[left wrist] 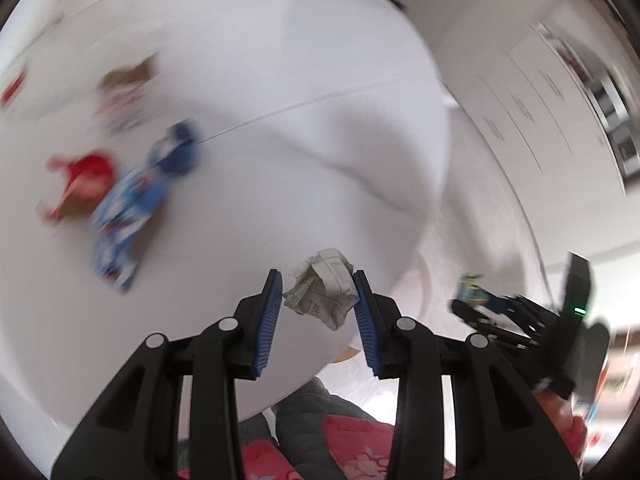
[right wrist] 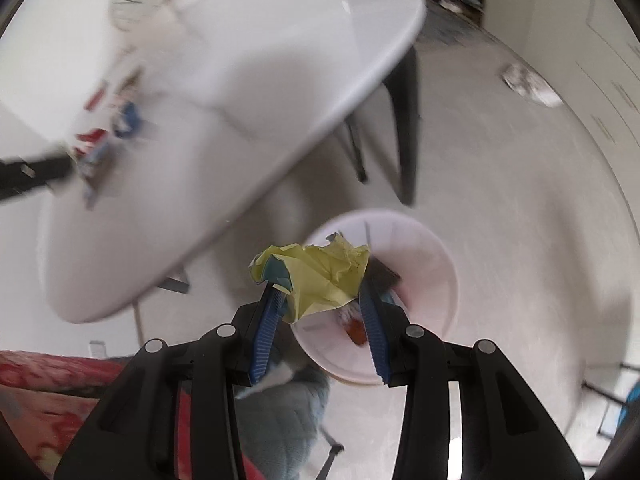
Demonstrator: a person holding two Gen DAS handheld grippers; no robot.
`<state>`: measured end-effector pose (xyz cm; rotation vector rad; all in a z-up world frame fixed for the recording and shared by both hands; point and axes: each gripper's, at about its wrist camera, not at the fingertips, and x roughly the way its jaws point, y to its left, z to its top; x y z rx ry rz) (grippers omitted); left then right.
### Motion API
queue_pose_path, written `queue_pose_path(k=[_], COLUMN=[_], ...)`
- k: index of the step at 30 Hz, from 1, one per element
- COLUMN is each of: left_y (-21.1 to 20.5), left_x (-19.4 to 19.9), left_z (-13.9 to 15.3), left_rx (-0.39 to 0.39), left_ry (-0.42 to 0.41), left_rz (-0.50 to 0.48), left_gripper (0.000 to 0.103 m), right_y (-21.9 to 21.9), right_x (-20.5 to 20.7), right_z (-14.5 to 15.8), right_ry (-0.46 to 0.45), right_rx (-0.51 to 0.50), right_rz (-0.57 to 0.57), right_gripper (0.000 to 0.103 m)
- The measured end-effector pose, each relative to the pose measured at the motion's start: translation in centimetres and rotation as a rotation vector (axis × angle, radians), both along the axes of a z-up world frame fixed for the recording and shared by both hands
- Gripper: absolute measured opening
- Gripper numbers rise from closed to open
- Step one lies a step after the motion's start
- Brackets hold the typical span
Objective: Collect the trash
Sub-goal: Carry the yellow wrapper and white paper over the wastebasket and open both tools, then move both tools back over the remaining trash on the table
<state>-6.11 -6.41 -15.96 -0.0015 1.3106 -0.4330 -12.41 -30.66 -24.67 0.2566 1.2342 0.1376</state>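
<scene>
My left gripper [left wrist: 318,286] is shut on a crumpled white paper ball [left wrist: 324,286] and holds it above the near edge of the white round table [left wrist: 260,180]. My right gripper [right wrist: 320,284] is shut on a crumpled yellow paper [right wrist: 320,276] and holds it over the white round bin [right wrist: 436,264] on the floor. The bin holds some trash, including a red scrap [right wrist: 356,332]. Blurred wrappers lie on the table: a blue one [left wrist: 128,204], a red one [left wrist: 86,180] and a brown one [left wrist: 128,76]. The right gripper also shows in the left wrist view [left wrist: 472,300].
The table [right wrist: 240,100] stands left of the bin, with dark legs [right wrist: 404,120] behind it. The floor [right wrist: 520,200] is pale, with litter [right wrist: 528,84] by the far wall. Red patterned fabric [right wrist: 48,392] is at lower left.
</scene>
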Motion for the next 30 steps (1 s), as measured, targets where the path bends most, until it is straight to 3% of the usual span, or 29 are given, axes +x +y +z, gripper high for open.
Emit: queue_pose_path(k=[5, 10, 12, 22, 25, 27, 30], left_y=[-5.6, -9.7, -10.9, -14.6, -15.0, -15.5, -16.1], left_x=[-0.4, -2.5, -2.9, -4.4, -4.6, -4.4, -4.2], left_z=[-0.4, -1.3, -1.2, -3.2, -3.6, -3.5, -2.8], left_rx=[0.001, 0.019, 0.02, 0.048, 0.041, 0.04, 0.026], left_ry=[-0.007, 0.016, 0.027, 0.091, 0.104, 0.091, 0.063], left_rz=[-0.222, -0.375, -0.412, -0.544, -0.559, -0.564, -0.564], left_gripper=[0.036, 0.036, 0.036, 0.036, 0.048, 0.07, 0.082], right_y=[-0.8, -2.4, -3.2, -7.4, -7.8, -7.8, -7.9], right_x=[-0.9, -2.3, -3.1, -6.3, -6.6, -6.7, -6.4], right_z=[-3.5, -3.7, -3.2, 0.8, 1.8, 2.0, 2.2], right_ry=[0.071, 0.087, 0.077, 0.012, -0.009, -0.014, -0.014], right_rx=[0.009, 0.009, 0.004, -0.001, 0.0, -0.001, -0.005], right_rz=[-0.092, -0.205, -0.248, -0.436, -0.458, -0.468, -0.47], right_gripper=[0.043, 0.079, 0.085, 0.092, 0.092, 0.092, 0.092])
